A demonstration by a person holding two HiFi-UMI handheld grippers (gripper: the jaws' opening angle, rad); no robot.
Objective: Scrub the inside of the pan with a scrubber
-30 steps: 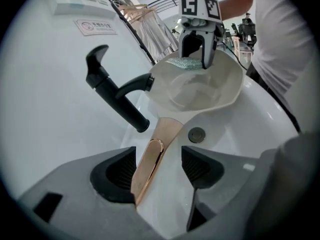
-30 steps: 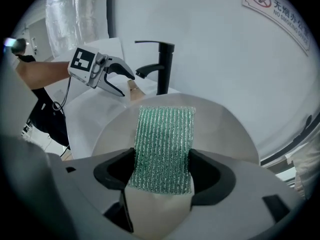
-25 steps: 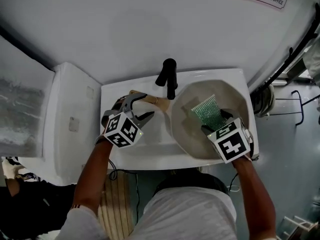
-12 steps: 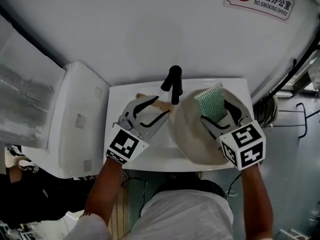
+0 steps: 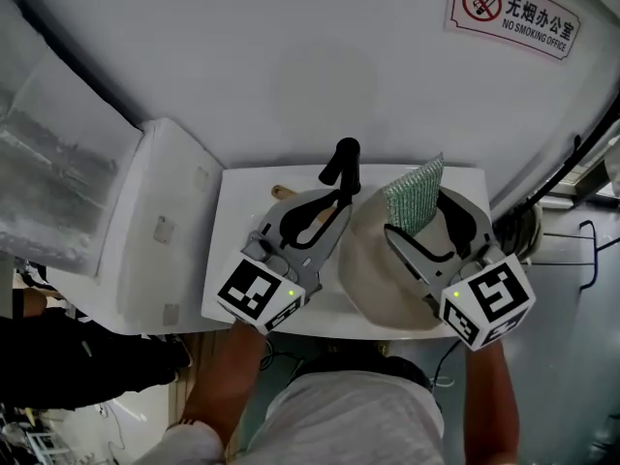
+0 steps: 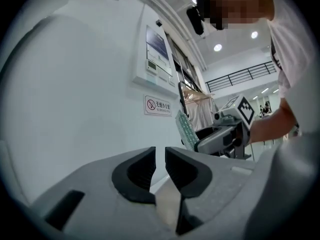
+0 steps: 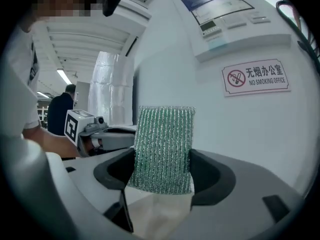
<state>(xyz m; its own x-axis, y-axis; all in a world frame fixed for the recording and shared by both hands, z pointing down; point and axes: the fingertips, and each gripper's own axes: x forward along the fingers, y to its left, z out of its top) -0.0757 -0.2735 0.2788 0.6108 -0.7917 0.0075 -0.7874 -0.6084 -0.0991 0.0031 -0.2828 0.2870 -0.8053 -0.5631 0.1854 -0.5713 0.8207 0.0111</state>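
A cream pan (image 5: 387, 284) sits on the white counter (image 5: 232, 260), with its wooden handle (image 5: 281, 191) pointing left. My right gripper (image 5: 424, 219) is shut on the green mesh scrubber (image 5: 415, 200) and holds it upright above the pan's far rim; in the right gripper view the scrubber (image 7: 164, 144) fills the jaws (image 7: 162, 171). My left gripper (image 5: 334, 211) hovers over the handle beside the tap, and its jaws are closing. In the left gripper view (image 6: 160, 164) only a narrow gap is left, with nothing between the tips. The scrubber (image 6: 184, 129) shows there too.
A black tap (image 5: 344, 163) stands at the counter's back, between the two grippers. A white box-like unit (image 5: 145, 231) adjoins the counter on the left. The white wall behind carries a no-smoking sign (image 5: 513, 10). Black cables (image 5: 581, 231) hang at the right.
The right gripper lifted the scrubber out of the pan's inside and up to its far rim. The left gripper moved forward over the handle toward the tap, and its jaws narrowed.
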